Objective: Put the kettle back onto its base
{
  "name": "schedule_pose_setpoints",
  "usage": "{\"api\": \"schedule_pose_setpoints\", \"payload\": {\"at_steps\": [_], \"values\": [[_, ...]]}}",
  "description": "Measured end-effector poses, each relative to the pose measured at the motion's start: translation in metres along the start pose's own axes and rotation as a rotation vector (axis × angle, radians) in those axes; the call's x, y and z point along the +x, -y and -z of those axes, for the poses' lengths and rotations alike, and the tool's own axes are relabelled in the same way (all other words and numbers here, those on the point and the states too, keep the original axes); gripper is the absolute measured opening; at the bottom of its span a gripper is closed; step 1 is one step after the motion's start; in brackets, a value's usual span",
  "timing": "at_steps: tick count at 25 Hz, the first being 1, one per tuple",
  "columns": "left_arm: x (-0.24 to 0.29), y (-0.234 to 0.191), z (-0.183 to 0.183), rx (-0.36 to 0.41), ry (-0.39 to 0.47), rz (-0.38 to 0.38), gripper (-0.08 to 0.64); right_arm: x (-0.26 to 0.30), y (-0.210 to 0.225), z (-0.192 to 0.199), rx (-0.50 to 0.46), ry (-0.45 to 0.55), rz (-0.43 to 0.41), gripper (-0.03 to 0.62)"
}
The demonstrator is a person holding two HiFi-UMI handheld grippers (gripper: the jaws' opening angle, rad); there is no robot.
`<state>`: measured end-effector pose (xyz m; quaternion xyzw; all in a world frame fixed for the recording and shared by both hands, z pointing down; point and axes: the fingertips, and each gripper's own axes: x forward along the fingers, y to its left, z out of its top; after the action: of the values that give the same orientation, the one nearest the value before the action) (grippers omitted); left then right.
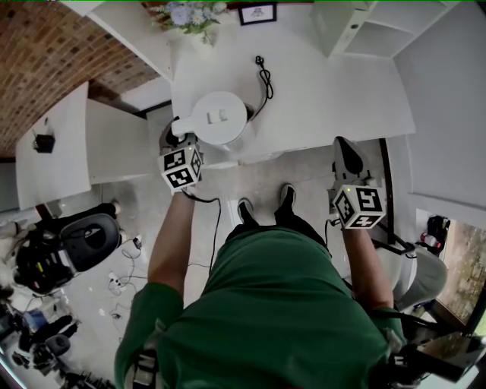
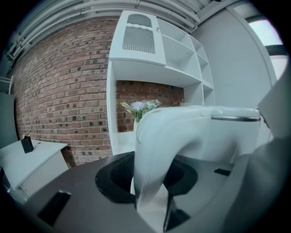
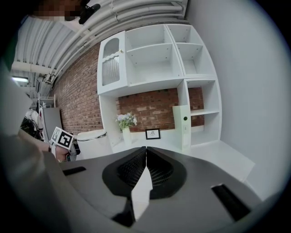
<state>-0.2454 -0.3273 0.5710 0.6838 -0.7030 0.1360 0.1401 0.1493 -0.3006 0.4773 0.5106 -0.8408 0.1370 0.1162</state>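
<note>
The white kettle [image 1: 219,118] stands near the front edge of the white table [image 1: 326,91], its round lid facing up. A black cord [image 1: 264,76] runs from under its right side, and the base is hidden beneath it. My left gripper [image 1: 176,137] is at the kettle's left side. In the left gripper view the curved white handle [image 2: 159,136] fills the space between the jaws, and the left gripper [image 2: 150,170] is shut on it. My right gripper [image 1: 345,156] hangs off the table's front right, shut and empty [image 3: 144,157]. From there the kettle [image 3: 93,141] shows at the left.
A vase of flowers [image 1: 190,15], a small framed picture [image 1: 257,14] and a white shelf unit [image 1: 364,26] stand at the table's back. A lower white cabinet [image 1: 53,144] is at the left. A black chair [image 1: 68,247] and cables lie on the floor.
</note>
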Motion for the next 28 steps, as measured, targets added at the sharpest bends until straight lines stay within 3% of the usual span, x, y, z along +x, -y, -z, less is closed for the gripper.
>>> {"api": "schedule_pose_setpoints", "payload": {"at_steps": [7,11,18,25,28], "values": [[-0.004,-0.003,0.013,0.022,-0.045,-0.023,0.166,-0.001,-0.004,0.002,-0.008,-0.007,-0.009,0.023],[-0.017,-0.008,0.024,-0.028,-0.054,-0.062,0.215,-0.003,-0.004,0.002,-0.013,-0.008,-0.012,0.023],[-0.059,0.002,0.024,-0.072,-0.049,-0.037,0.218,-0.005,-0.001,-0.007,-0.011,0.011,-0.015,0.023],[-0.116,-0.020,-0.012,-0.159,0.065,-0.081,0.218,-0.005,0.000,-0.025,0.001,0.053,-0.019,0.023],[-0.139,-0.019,-0.041,-0.149,0.134,-0.050,0.198,-0.005,-0.004,-0.038,-0.037,0.082,-0.021,0.023]]}}
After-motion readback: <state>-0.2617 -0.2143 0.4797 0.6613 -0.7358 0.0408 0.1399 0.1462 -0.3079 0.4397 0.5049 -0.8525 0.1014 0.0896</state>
